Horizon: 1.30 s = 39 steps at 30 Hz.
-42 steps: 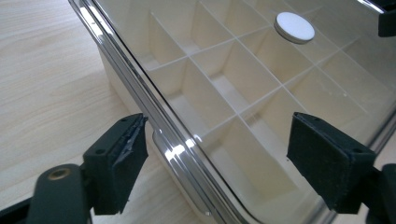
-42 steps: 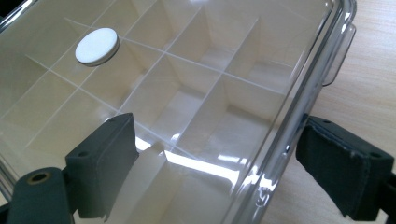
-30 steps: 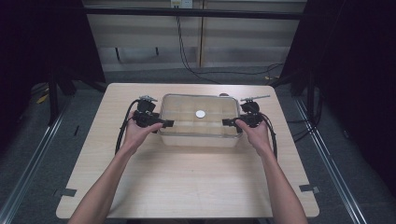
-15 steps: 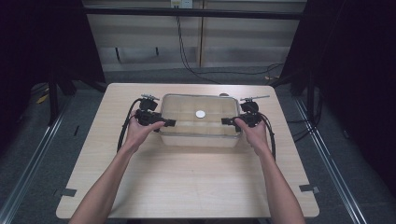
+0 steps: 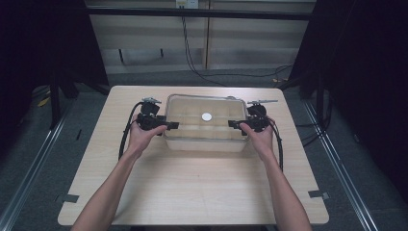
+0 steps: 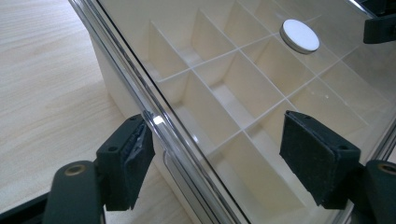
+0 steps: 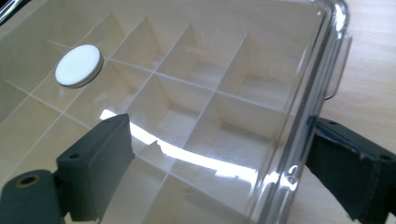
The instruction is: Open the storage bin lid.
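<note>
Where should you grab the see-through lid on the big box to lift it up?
Probably by the clear lid's two short end rims, one gripper from each side. The lid is wide, flat and slick, so its top offers no hold, but the rim sticks out past the box. The left gripper and right gripper each straddle an end rim, jaws open.

A lab-like test bay: lone wooden table [image 5: 192, 192], dark curtains [image 5: 365, 72], floor cables [image 5: 192, 53].

One clear box [image 5: 206, 126], one disc [image 5: 206, 116], two grippers, perhaps twelve compartments.
</note>
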Each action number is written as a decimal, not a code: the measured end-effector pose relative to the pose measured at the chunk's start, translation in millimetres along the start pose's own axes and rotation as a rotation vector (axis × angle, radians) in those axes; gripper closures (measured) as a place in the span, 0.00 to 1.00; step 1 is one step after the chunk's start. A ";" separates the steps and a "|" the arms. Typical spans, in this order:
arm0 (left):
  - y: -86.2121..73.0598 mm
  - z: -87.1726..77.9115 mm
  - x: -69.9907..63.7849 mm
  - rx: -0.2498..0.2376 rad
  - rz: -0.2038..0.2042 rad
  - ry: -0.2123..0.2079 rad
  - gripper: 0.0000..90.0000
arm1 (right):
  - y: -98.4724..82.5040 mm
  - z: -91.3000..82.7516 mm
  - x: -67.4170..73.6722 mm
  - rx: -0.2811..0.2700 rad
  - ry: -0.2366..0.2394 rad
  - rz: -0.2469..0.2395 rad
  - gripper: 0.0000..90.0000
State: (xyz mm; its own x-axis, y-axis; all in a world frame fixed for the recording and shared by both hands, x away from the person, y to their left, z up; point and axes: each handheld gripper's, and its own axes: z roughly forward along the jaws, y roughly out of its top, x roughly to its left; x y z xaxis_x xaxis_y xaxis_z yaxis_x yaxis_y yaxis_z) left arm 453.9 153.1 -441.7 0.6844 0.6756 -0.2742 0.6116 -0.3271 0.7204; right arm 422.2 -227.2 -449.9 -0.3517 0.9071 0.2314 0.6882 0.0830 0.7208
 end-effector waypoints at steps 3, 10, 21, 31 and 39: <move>-0.3 -3.6 -0.8 -0.025 0.010 -0.001 0.35 | 1.5 -5.4 1.4 -0.039 -0.009 -0.022 0.14; 0.2 -8.3 -4.1 -0.047 0.027 0.018 0.40 | 1.0 -10.8 -0.7 -0.081 0.020 0.001 0.21; 1.1 -13.4 -4.9 -0.079 0.028 0.010 0.46 | 0.0 -24.0 -13.9 -0.147 0.087 0.087 0.43; 1.7 -20.5 -5.6 -0.114 0.026 0.003 0.54 | 2.9 -35.0 -16.1 -0.164 0.106 0.111 0.55; 3.2 -27.2 -8.9 -0.133 0.032 0.008 0.59 | 4.9 -42.6 -17.1 -0.171 0.127 0.106 0.59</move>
State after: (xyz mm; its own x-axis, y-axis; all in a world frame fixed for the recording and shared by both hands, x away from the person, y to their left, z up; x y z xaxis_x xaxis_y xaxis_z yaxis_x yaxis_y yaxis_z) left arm 438.9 164.0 -419.6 0.6990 0.6717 -0.2452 0.5313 -0.2583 0.8069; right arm 404.6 -259.8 -422.6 -0.3679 0.8469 0.3840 0.6120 -0.0904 0.7857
